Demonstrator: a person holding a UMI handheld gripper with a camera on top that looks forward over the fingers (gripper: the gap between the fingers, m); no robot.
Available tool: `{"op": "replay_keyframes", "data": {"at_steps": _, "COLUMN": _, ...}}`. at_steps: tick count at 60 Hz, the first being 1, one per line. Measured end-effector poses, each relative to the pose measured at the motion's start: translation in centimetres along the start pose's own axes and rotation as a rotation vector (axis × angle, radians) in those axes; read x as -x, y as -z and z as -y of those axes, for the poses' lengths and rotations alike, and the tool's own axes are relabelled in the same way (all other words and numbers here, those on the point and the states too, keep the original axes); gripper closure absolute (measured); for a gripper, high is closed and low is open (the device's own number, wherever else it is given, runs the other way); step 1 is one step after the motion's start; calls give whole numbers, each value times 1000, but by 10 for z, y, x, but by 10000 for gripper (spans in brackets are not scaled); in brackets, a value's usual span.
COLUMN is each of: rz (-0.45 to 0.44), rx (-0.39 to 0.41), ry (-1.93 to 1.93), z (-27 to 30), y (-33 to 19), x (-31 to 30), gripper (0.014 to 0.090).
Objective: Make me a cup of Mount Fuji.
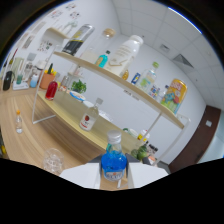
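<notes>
I've got the blue bottle [114, 162] right between my fingers [82, 176], pale cap up top, blue liquid filling the body and a label low on its front. The gripper [114, 179] has its two white fingers spread to either side of the bottle; whether they actually press on it I cannot tell, as their inner edges meet the bottle's sides where the view cuts off.

Just ahead and off to the left of the fingers stands a clear glass [53, 161] on the wooden table [25, 140]. Beyond the fingers a small clear bottle with a red label [88, 120] stands on the lower shelf [65, 112], well apart from the bottle I'm at. Further off to the left there's a red bottle [51, 90] and a small green plant [78, 86].

The upper shelf [115, 75] runs tilted across my view, carrying a big white bottle [125, 54], a small teal bottle [103, 59], and a colourful carton [174, 96] at its far end.
</notes>
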Motion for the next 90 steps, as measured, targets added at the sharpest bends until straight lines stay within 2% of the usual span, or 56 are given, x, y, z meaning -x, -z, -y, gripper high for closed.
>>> {"op": "replay_keyframes", "data": {"at_steps": 12, "rz": 3, "rx": 103, "ry": -413, "z": -92, "y": -4, "x": -27, "gripper": 682}}
{"op": "replay_keyframes", "data": {"at_steps": 27, "rz": 16, "rx": 244, "ry": -604, "z": -183, "y": -25, "x": -29, "gripper": 682}}
{"op": "replay_keyframes", "data": {"at_steps": 48, "rz": 97, "rx": 341, "ry": -620, "z": -217, "y": -33, "x": -8, "gripper": 678}}
{"op": "replay_keyframes", "data": {"at_steps": 66, "rz": 71, "rx": 367, "ry": -608, "z": -224, "y": -16, "x": -5, "gripper": 663}}
{"op": "replay_keyframes", "data": {"at_steps": 67, "rz": 68, "rx": 367, "ry": -610, "z": -224, "y": -16, "x": -5, "gripper": 644}}
{"op": "replay_keyframes", "data": {"at_steps": 71, "rz": 52, "rx": 368, "ry": -628, "z": -220, "y": -11, "x": -8, "gripper": 466}}
{"op": "replay_keyframes", "data": {"at_steps": 73, "rz": 45, "rx": 372, "ry": -636, "z": -217, "y": -8, "x": -9, "gripper": 295}}
{"op": "replay_keyframes", "data": {"at_steps": 74, "rz": 38, "rx": 372, "ry": -641, "z": -215, "y": -6, "x": -10, "gripper": 178}}
{"op": "replay_keyframes", "data": {"at_steps": 83, "rz": -101, "rx": 388, "ry": -673, "z": -196, "y": 23, "x": -27, "gripper": 195}}
{"op": "replay_keyframes", "data": {"at_steps": 90, "rz": -134, "rx": 385, "ry": -712, "z": -166, "y": 46, "x": -11, "gripper": 195}}
